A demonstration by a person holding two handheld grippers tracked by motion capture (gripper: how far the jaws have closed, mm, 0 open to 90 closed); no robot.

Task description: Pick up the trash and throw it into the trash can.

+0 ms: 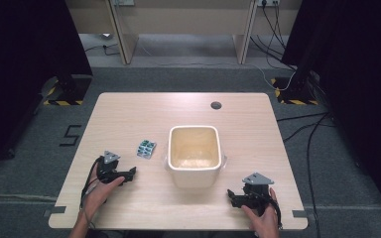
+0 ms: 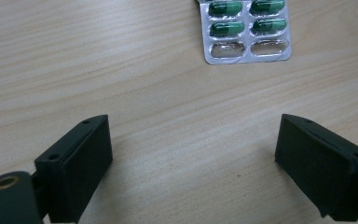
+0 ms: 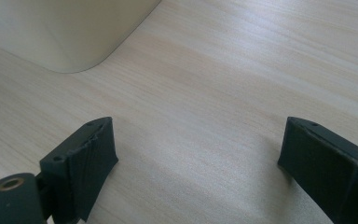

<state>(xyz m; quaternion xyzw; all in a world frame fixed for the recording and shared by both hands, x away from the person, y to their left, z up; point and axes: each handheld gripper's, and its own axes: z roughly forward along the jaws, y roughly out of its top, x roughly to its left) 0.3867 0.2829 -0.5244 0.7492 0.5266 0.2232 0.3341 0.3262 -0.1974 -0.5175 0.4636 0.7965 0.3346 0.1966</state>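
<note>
High view: blister pack [image 1: 147,148] lies far-right of our left gripper [image 1: 129,173], jaws wide, empty; left nearer than right gripper [image 1: 231,196], also wide.

Blister pack [image 2: 246,31]: shiny foil, clear plastic. Table [image 1: 129,114]: pale matt wood grain. Tub [image 1: 193,151]: smooth cream plastic.

You are in a lab: around the pale wooden tabletop [image 1: 129,119] lie grey carpet, black curtains, trailing black cables [image 1: 311,148] and hazard-striped stand feet [image 1: 62,102].
</note>
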